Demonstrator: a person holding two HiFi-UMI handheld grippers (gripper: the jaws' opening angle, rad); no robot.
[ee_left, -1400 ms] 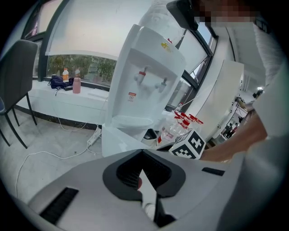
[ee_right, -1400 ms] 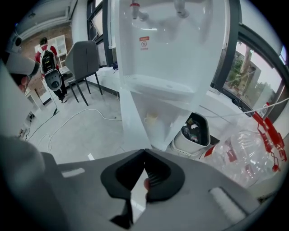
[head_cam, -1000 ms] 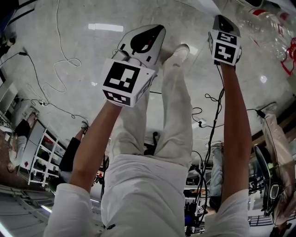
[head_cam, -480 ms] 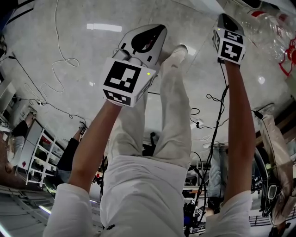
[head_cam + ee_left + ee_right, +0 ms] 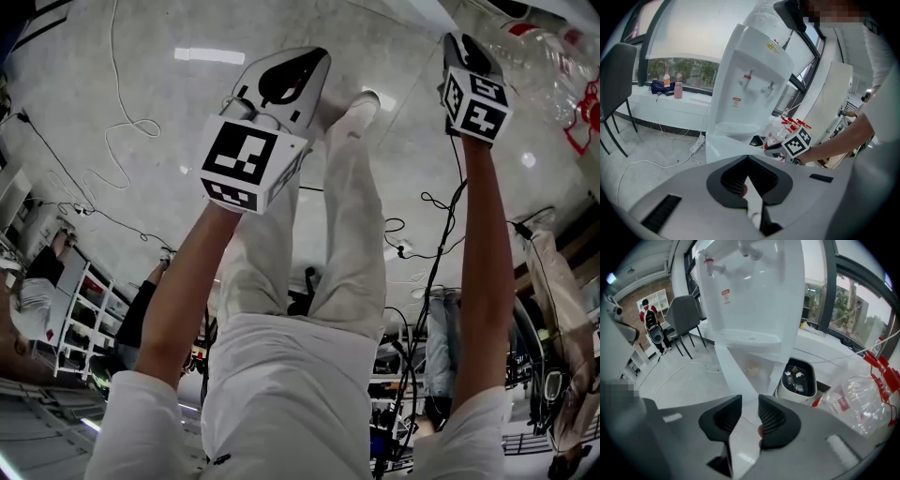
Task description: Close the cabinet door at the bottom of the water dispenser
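Observation:
The white water dispenser (image 5: pixel 754 291) stands in front of me, its bottom cabinet door (image 5: pixel 733 376) swung open toward me. My right gripper (image 5: pixel 750 401) sits at the door's free edge. Its jaws have just been opening, and the door's edge runs between them with a gap to each pad. In the left gripper view the dispenser (image 5: pixel 750 89) stands further off, with the open door (image 5: pixel 726 147) below it and the right gripper's marker cube (image 5: pixel 799 143) beside it. My left gripper (image 5: pixel 747 159) hangs back, fingertips together, holding nothing. The head view shows both grippers, left (image 5: pixel 309 66) and right (image 5: pixel 459 47), held out over the floor.
A white bin (image 5: pixel 799 376) with litter stands right of the dispenser, next to a clear plastic bag with red handles (image 5: pixel 862 399). A grey chair (image 5: pixel 686 315) stands to the left. White cables (image 5: pixel 131 122) trail over the pale floor. Bottles (image 5: pixel 677 90) stand on the window ledge.
In the head view the right gripper's marker cube has rolled and shifted slightly to the right. The left gripper has stayed almost where it was.

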